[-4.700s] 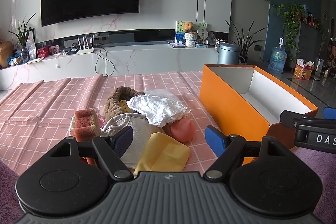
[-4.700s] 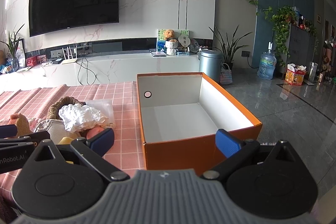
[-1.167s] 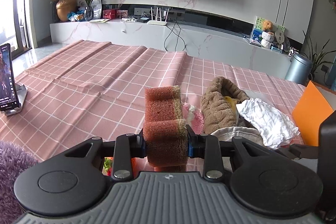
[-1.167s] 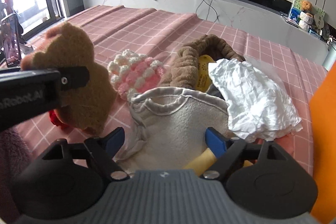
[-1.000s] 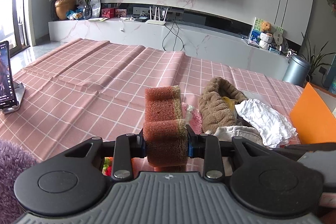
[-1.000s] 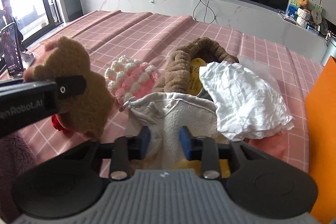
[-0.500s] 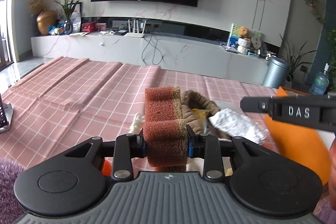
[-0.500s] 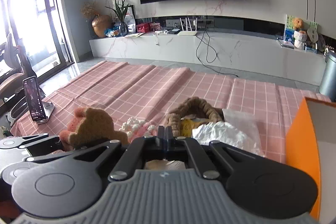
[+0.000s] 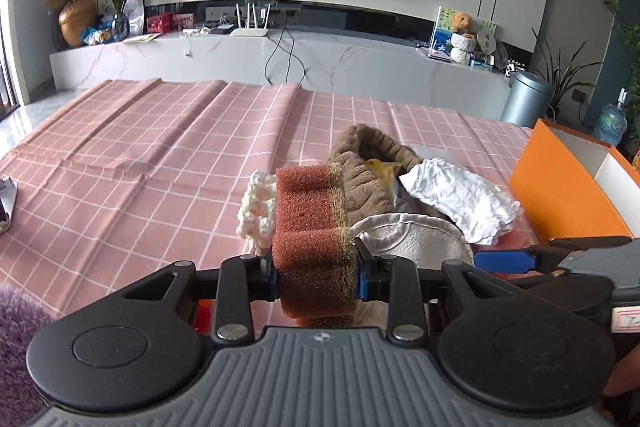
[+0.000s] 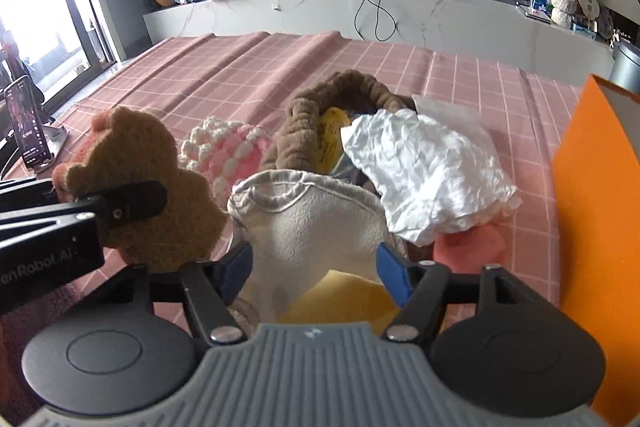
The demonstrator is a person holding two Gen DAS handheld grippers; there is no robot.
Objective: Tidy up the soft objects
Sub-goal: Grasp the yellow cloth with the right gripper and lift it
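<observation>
My left gripper is shut on a brown-red sponge, held above the pink checked cloth; the sponge also shows at the left of the right wrist view. My right gripper is open, its blue pads on either side of a cream cloth bag, low over the pile. The pile holds a white crumpled cloth, a brown plush band, a pink and white crochet piece, a yellow cloth and a pink round pad. The orange box stands to the right.
A phone on a stand sits at the left edge of the table. A purple fluffy rug lies at the near left. A white media counter and a TV are behind the table.
My right gripper, shut and raised half a second ago, has opened and come down around the cream bag. My left gripper still holds the sponge and has shifted a little.
</observation>
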